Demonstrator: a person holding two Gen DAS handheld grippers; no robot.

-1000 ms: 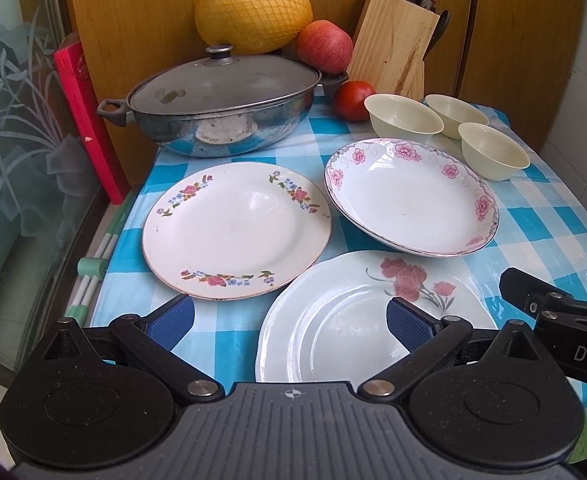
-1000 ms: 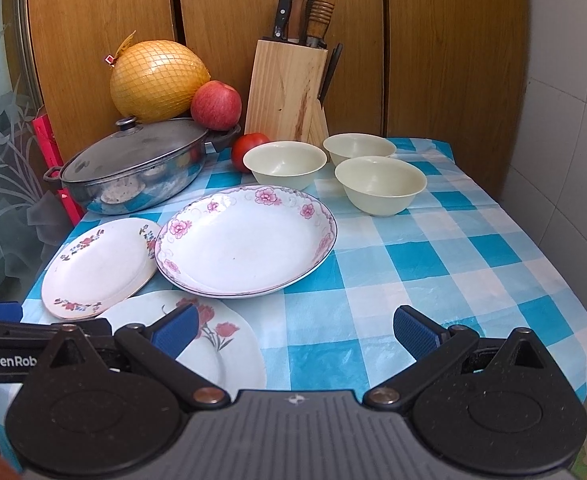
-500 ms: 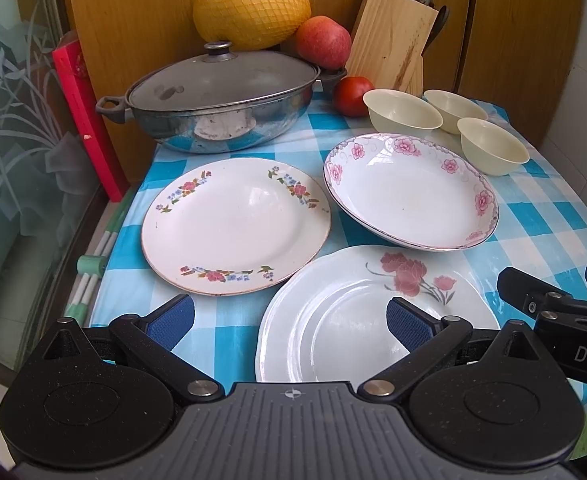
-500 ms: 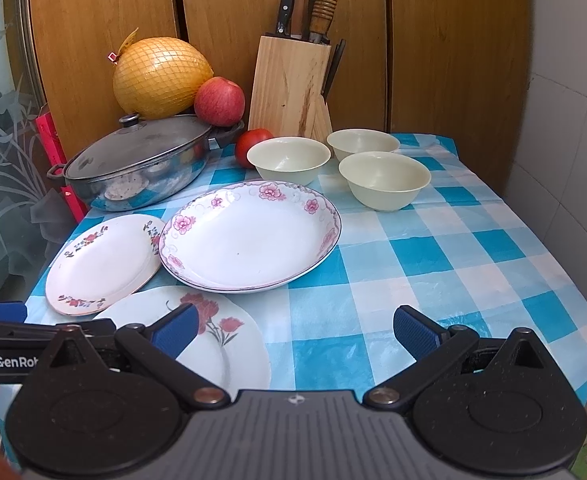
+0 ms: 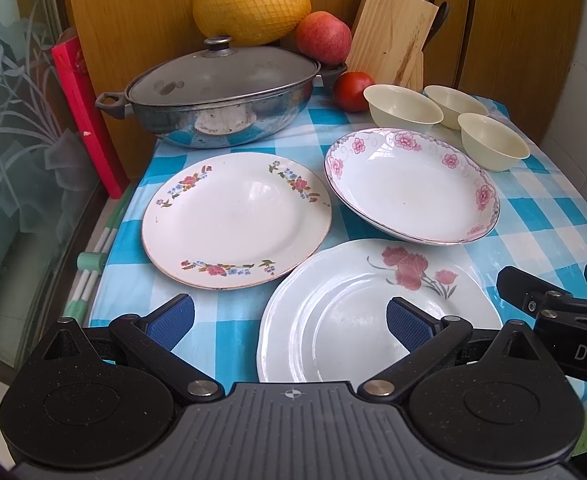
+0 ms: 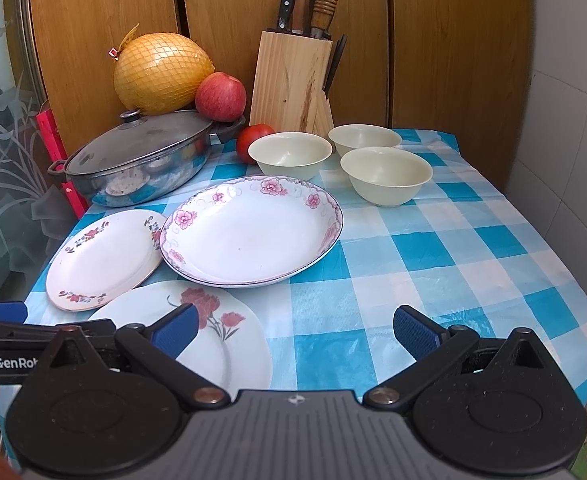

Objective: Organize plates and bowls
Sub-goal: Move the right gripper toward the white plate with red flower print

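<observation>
Both grippers are spread wide and hold nothing: the left gripper (image 5: 289,322) hangs over the near rim of the rose plate (image 5: 353,312), the right gripper (image 6: 295,330) just right of it. Beyond that plate lie the pink-rimmed dish (image 6: 253,228) and flowered plate (image 6: 105,258). Only the right view shows bare cloth right of the three cream bowls (image 6: 385,176)

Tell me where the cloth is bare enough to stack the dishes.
Free: the checked tablecloth on the right, bordered by the pink-rimmed deep plate, the nearest cream bowl and the table's right edge. Crowded: the left half, where three plates nearly touch, and the back row with the lidded pan, tomato and knife block.
</observation>
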